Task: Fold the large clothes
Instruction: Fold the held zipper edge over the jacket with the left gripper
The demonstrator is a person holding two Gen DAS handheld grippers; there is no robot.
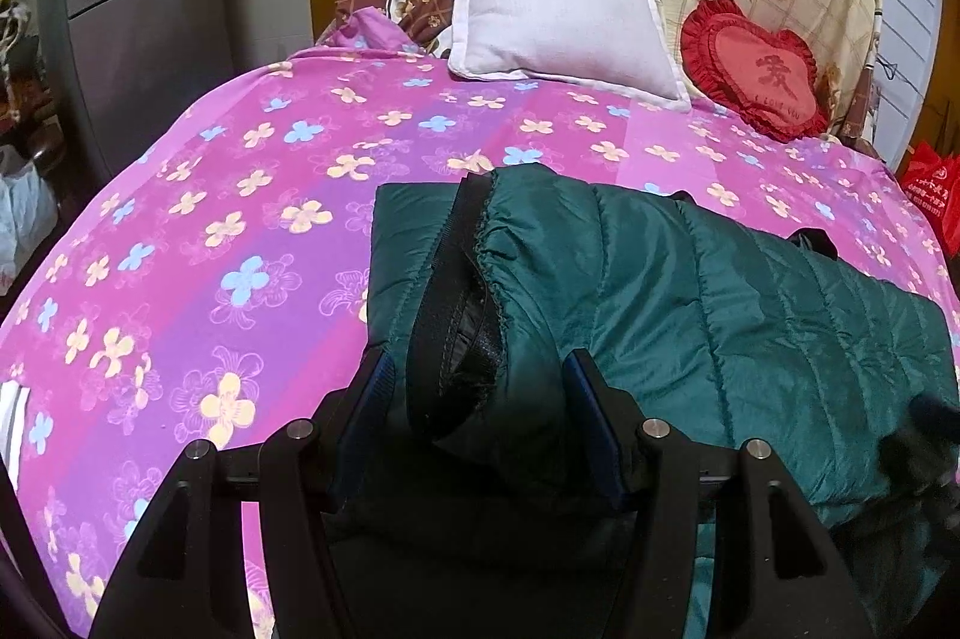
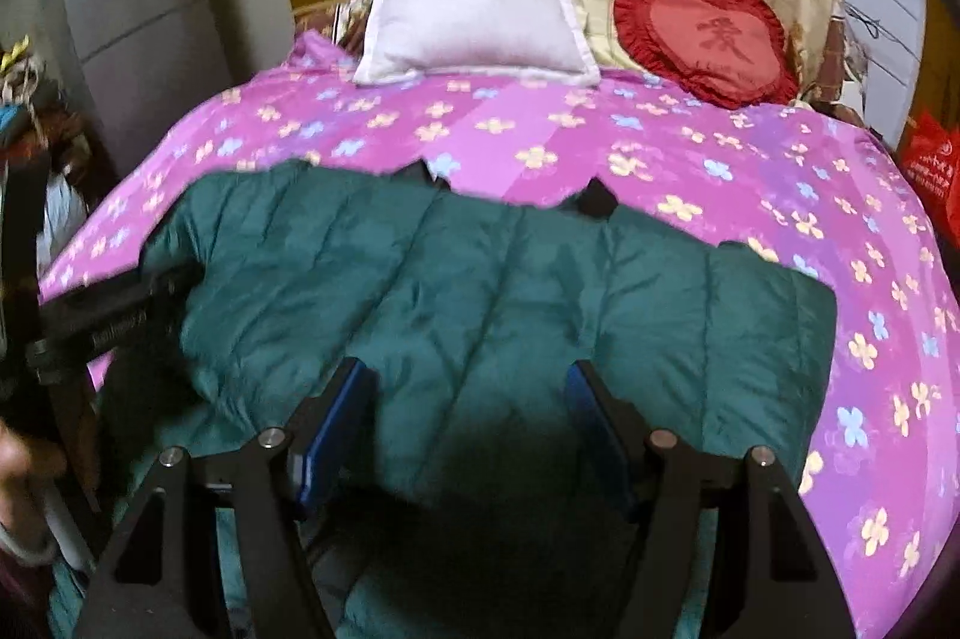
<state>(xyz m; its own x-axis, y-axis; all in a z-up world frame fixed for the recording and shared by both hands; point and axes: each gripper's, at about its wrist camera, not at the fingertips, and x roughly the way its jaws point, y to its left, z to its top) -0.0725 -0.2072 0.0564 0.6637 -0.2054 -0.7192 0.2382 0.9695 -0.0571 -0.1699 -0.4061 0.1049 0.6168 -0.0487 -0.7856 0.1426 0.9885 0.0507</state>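
Teal quilted puffer jacket lies folded on the bed's pink floral sheet. Left view: left tongs clamp a bunched jacket edge with black lining. Right view: right tongs grip the jacket's near fold; white pillow, red heart cushion behind.

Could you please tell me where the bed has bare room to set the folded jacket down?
Bare sheet lies left of the jacket, and a strip lies between it and the white pillow. The far right is crowded by the heart cushion.
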